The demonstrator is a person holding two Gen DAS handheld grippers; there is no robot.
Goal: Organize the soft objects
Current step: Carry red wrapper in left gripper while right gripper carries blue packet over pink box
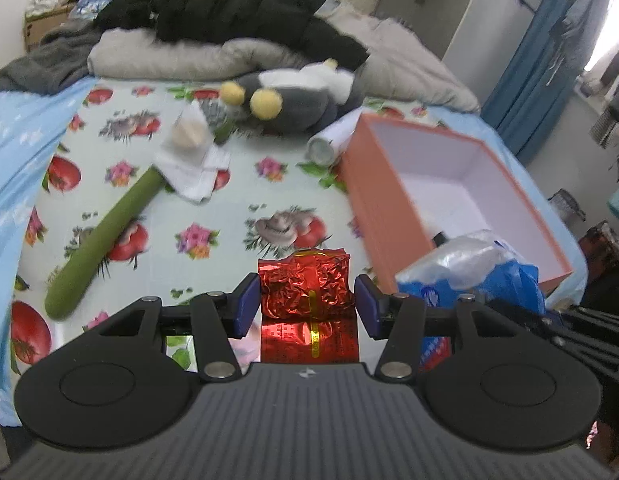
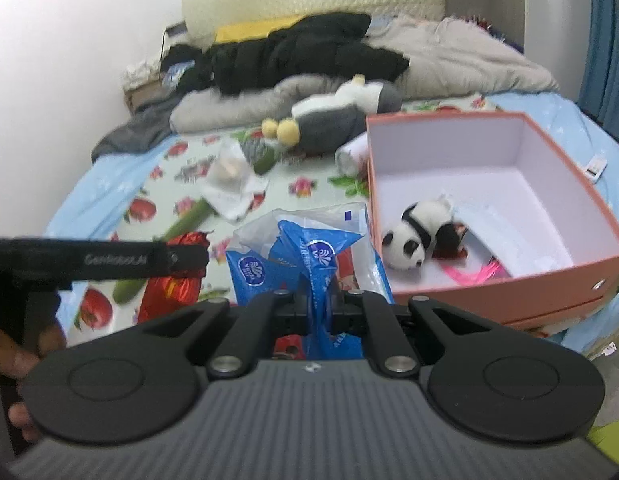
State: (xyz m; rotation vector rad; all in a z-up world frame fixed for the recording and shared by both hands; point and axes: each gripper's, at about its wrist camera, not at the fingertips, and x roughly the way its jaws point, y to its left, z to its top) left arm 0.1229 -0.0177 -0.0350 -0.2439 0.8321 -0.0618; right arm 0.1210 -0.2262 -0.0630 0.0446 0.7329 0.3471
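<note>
My left gripper (image 1: 305, 300) is shut on a crinkled red foil packet (image 1: 305, 280), held between its blue pads above the flowered bedsheet. My right gripper (image 2: 319, 304) is shut on a blue and white plastic tissue bag (image 2: 305, 252), which stands up between its fingers. That bag (image 1: 469, 268) also shows at the right of the left wrist view. An open orange box (image 2: 549, 276) lies to the right, with a small panda plush (image 2: 413, 236) and pink strands inside. A long green plush (image 1: 105, 232) lies on the sheet at left.
A grey and white plush toy (image 1: 301, 92) with yellow feet lies at the far side, near a white roll (image 1: 333, 136) and crumpled white paper (image 1: 193, 160). Folded blankets and a black jacket (image 1: 237, 8) pile up behind. A hand (image 2: 13, 360) shows at the left edge.
</note>
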